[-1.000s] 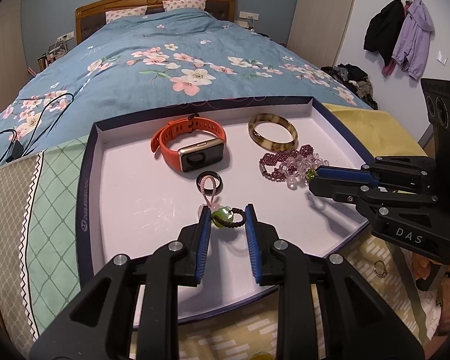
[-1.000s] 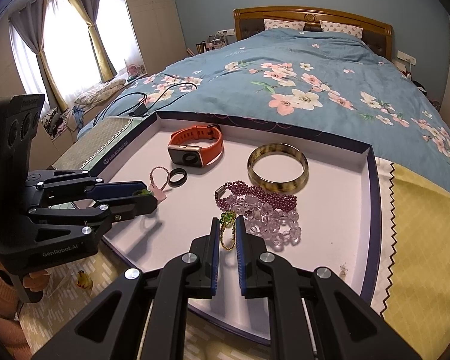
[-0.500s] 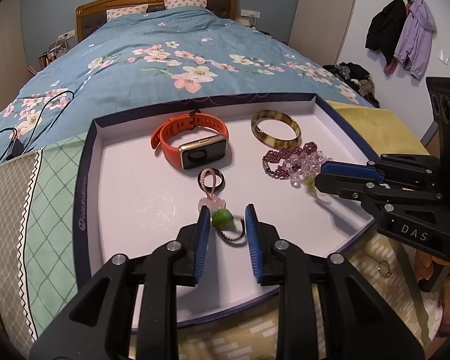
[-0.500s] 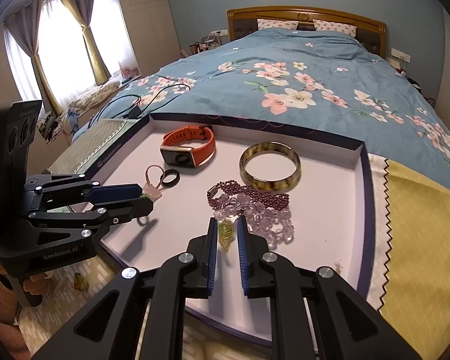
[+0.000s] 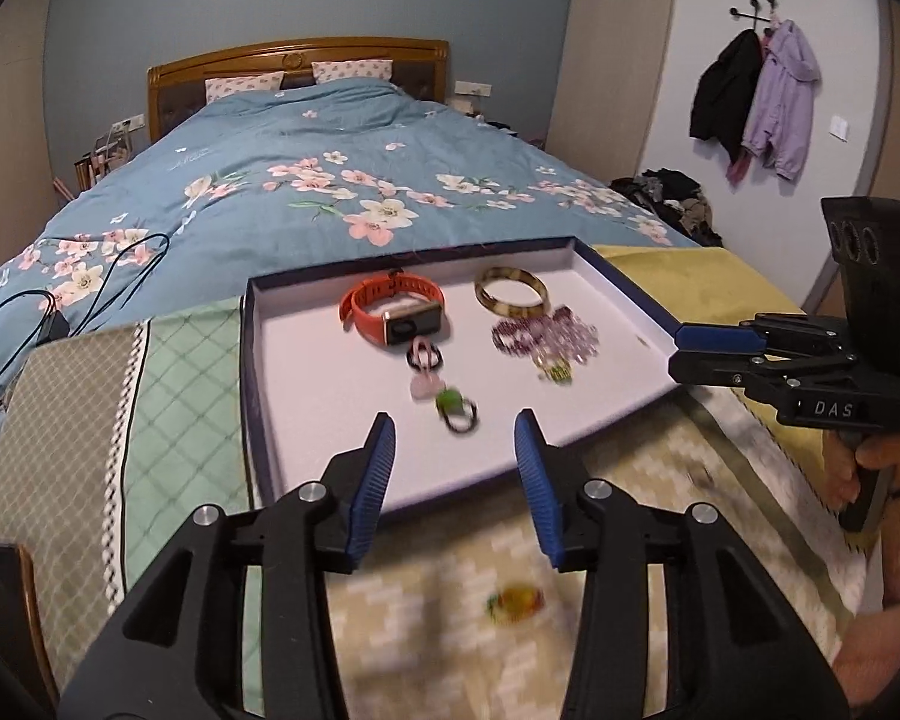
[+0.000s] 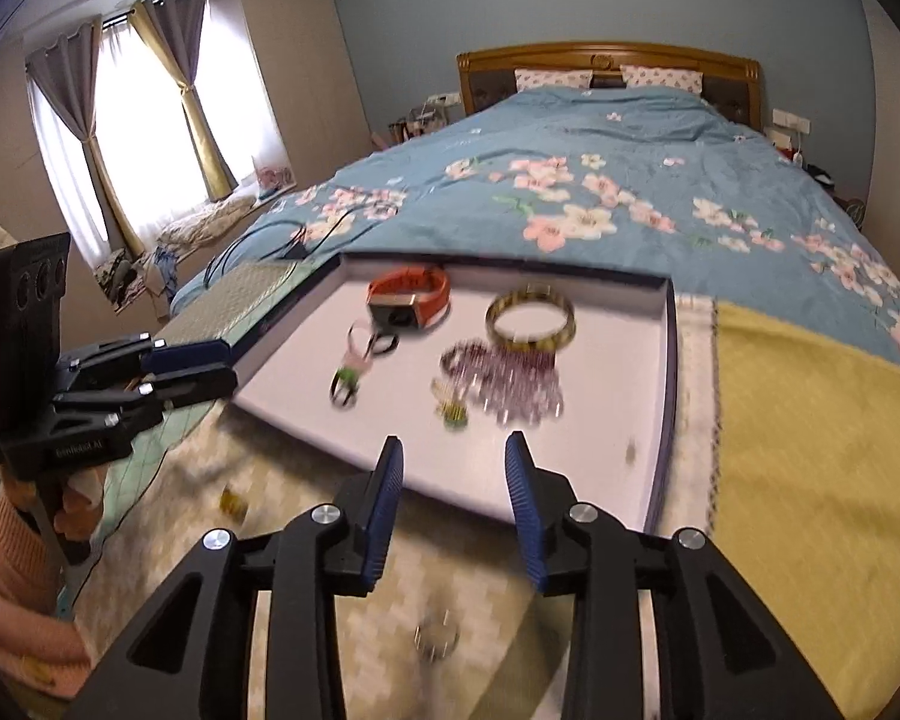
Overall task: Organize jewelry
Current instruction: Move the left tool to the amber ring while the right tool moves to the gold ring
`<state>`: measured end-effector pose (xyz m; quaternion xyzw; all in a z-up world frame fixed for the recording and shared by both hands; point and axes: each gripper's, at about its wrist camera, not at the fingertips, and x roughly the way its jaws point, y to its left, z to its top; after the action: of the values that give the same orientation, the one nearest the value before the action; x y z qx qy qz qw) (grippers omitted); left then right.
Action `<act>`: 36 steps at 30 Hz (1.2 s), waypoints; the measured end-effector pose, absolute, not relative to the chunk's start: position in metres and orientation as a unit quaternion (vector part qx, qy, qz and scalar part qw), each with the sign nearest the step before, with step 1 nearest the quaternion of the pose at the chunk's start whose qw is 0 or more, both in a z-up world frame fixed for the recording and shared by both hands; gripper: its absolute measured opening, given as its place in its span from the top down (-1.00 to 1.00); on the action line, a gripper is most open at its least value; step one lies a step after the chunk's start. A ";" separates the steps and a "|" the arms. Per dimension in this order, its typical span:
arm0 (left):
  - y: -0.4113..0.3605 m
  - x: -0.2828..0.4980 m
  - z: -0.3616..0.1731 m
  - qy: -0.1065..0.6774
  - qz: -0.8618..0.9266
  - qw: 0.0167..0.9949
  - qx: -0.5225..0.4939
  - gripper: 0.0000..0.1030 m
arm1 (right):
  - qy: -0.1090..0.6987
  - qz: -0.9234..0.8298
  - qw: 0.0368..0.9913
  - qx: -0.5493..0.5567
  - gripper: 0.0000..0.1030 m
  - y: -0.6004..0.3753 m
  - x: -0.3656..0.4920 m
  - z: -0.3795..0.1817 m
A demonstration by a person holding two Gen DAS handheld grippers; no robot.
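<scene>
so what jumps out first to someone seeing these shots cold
The white tray with a navy rim, at the foot of a floral blue bed, holds the jewelry: an orange smartwatch at the back beside a tortoiseshell bangle, purple beads just in front. Both claws, left and right, hang open and empty near its front edge.

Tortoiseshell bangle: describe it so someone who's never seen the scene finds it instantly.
Find the shallow white tray at the foot of the blue floral bed. In its far right part lies the bangle, just right of the orange watch and behind the purple beads. It is the only rigid, mottled brown-and-yellow hoop there.
</scene>
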<state>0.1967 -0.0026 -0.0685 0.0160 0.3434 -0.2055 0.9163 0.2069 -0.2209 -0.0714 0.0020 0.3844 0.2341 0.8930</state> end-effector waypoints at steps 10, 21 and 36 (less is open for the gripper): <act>-0.004 0.151 -0.096 0.373 -0.226 0.899 0.042 0.12 | 0.438 0.220 0.871 -0.016 0.35 -0.221 0.164 -0.107; -0.021 0.152 -0.108 0.401 -0.237 0.884 0.046 0.12 | 0.439 0.202 0.875 -0.038 0.35 -0.213 0.159 -0.110; -0.022 0.165 -0.117 0.432 -0.230 0.872 0.030 0.36 | 0.438 0.179 0.880 -0.046 0.71 -0.211 0.159 -0.110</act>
<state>0.1652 -0.0221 -0.1174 0.0297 0.4320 -0.2299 0.8716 0.1590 -0.2108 -0.1103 -0.0463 0.4383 0.1789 0.8796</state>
